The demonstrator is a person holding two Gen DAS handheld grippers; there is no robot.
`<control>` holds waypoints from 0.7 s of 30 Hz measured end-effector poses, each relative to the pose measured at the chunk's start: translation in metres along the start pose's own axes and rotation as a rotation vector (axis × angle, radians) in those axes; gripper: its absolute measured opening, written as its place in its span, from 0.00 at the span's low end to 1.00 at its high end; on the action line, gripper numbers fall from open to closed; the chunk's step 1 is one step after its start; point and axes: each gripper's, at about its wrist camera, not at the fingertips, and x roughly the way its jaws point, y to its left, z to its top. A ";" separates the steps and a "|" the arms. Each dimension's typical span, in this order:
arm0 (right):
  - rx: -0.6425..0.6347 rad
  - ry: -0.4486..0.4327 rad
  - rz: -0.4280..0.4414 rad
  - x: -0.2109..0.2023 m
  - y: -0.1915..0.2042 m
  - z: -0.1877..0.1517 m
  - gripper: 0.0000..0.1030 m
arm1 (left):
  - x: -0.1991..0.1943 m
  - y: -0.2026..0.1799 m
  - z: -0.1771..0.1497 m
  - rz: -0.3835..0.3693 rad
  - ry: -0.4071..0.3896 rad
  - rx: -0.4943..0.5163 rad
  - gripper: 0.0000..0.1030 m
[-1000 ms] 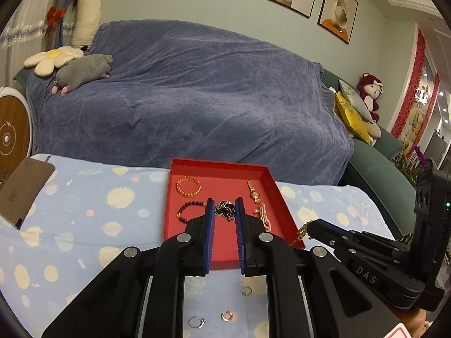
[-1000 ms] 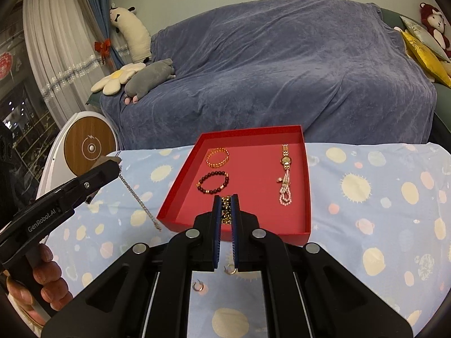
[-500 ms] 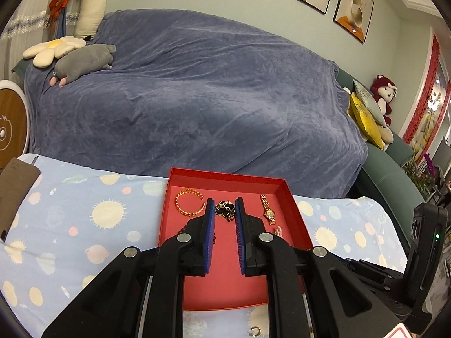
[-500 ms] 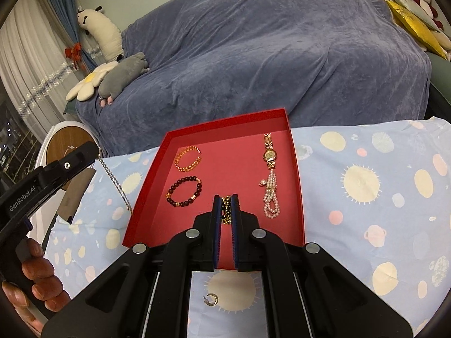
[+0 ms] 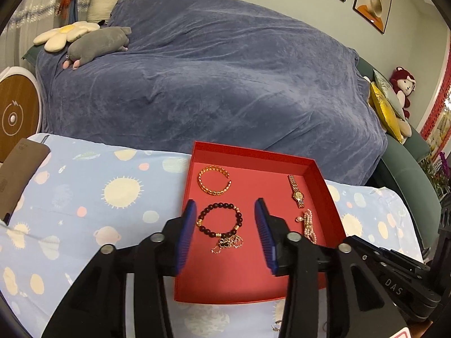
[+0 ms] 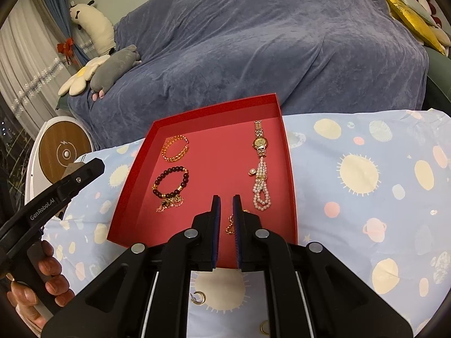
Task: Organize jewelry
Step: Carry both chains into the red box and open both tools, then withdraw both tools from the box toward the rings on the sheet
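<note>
Since a second ago, the left gripper (image 5: pixel 225 231) has been spread wide and its black-and-gold clover chain (image 5: pixel 227 243) is now laid in the shallow red cardboard tray (image 5: pixel 248 152), touching the dark beaded bracelet (image 5: pixel 220 219). The right gripper (image 6: pixel 226 225) is parted slightly, a gold chain (image 6: pixel 230 225) lying on the tray floor between its pads, apparently just released. Depositing seems finished; next, the small gold hoop earring (image 6: pixel 198 298) on the planet-print tablecloth (image 6: pixel 366 169) calls for a careful pinch.
</note>
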 end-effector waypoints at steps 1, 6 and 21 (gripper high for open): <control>-0.007 -0.008 0.002 -0.004 0.002 0.001 0.12 | -0.004 0.000 0.000 -0.001 -0.008 0.004 0.43; -0.038 -0.032 0.015 -0.022 0.009 -0.002 0.13 | -0.016 0.000 -0.003 -0.006 -0.014 0.004 0.43; -0.080 -0.030 -0.029 -0.048 -0.006 -0.027 0.29 | -0.021 -0.005 -0.048 0.111 0.042 0.134 0.43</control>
